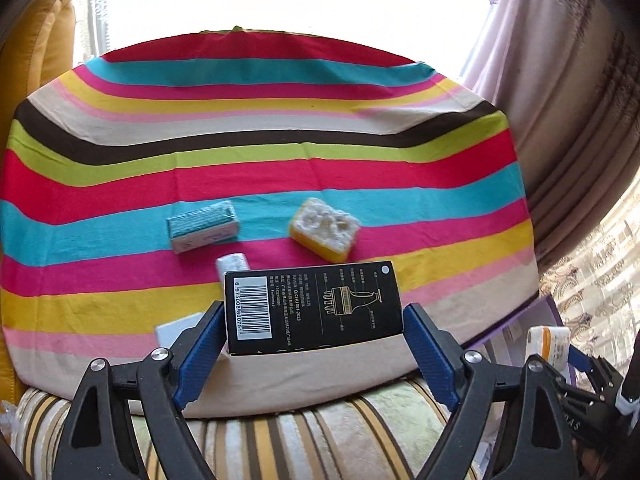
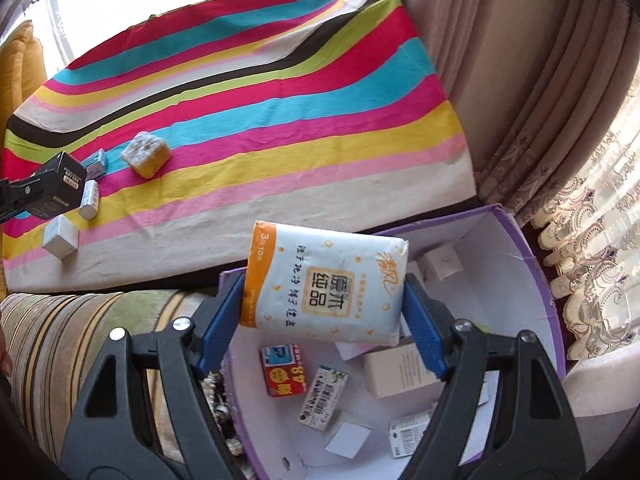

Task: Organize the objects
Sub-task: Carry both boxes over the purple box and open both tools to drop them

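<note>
My left gripper point(image 1: 314, 322) is shut on a black box point(image 1: 312, 308) with a barcode, held above the near edge of the striped cloth point(image 1: 260, 92). It also shows in the right wrist view point(image 2: 60, 188) at the far left. My right gripper point(image 2: 324, 300) is shut on a white and orange tissue pack point(image 2: 326, 284), held above the open purple box point(image 2: 536, 252). On the cloth lie a yellow sponge point(image 1: 324, 229), a teal and white packet point(image 1: 203, 226), a small white pack point(image 1: 232, 262) and a white box point(image 1: 174, 330).
The purple box holds several small cartons, among them a red one point(image 2: 283, 370) and a beige one point(image 2: 396, 368). A striped sofa cushion point(image 1: 280, 440) lies below the cloth. Curtains point(image 2: 540, 80) hang at the right. A yellow cushion point(image 1: 36, 48) stands at the far left.
</note>
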The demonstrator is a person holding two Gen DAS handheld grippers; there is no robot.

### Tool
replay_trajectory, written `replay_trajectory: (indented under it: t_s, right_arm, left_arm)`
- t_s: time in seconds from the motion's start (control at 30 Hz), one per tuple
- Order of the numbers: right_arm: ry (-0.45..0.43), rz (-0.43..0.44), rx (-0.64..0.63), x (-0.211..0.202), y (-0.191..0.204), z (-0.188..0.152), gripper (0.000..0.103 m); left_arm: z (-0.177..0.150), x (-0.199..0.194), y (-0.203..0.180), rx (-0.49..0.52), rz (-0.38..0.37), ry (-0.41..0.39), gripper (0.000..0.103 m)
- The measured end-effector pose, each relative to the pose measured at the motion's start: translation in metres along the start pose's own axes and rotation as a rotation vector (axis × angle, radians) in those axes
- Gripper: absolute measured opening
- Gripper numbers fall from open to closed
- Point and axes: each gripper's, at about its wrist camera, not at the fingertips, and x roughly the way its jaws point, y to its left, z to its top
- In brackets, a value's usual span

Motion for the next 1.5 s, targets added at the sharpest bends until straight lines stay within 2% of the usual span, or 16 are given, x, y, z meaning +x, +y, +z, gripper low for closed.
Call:
replay_trajectory:
  t_s: [0.23,0.47,0.77,0.93,1.2,1.3,1.5]
  right_arm:
    - [0.011,-0.060,0.087,-0.003,-0.054,-0.013,0.079]
    - [0.015,-0.090,0.145,-0.002,-0.093,-0.024,0.079]
    - [0.040,-0.126,0.204,0.013,-0.135,-0.032,0.079]
    - [0.056,-0.132,0.225,0.023,-0.150,-0.033,0.079]
    - [0.068,-0.128,0.215,0.038,-0.154,-0.030,0.079]
    - [0.073,-0.130,0.207,0.042,-0.153,-0.028,0.080]
    - [0.069,-0.132,0.209,0.044,-0.153,-0.026,0.082]
  left_arm:
    - [-0.020,-0.002,-0.061,0.136,-0.092,0.035,0.088]
    - [-0.038,0.003,-0.121,0.339,-0.188,0.072,0.088]
    - [-0.069,0.021,-0.180,0.607,-0.220,0.152,0.088]
    - [-0.083,0.039,-0.198,0.704,-0.208,0.216,0.088]
    - [-0.081,0.064,-0.201,0.678,-0.191,0.295,0.090]
    - [-0.077,0.071,-0.196,0.634,-0.175,0.316,0.091]
    - [-0.068,0.071,-0.179,0.521,-0.195,0.318,0.094]
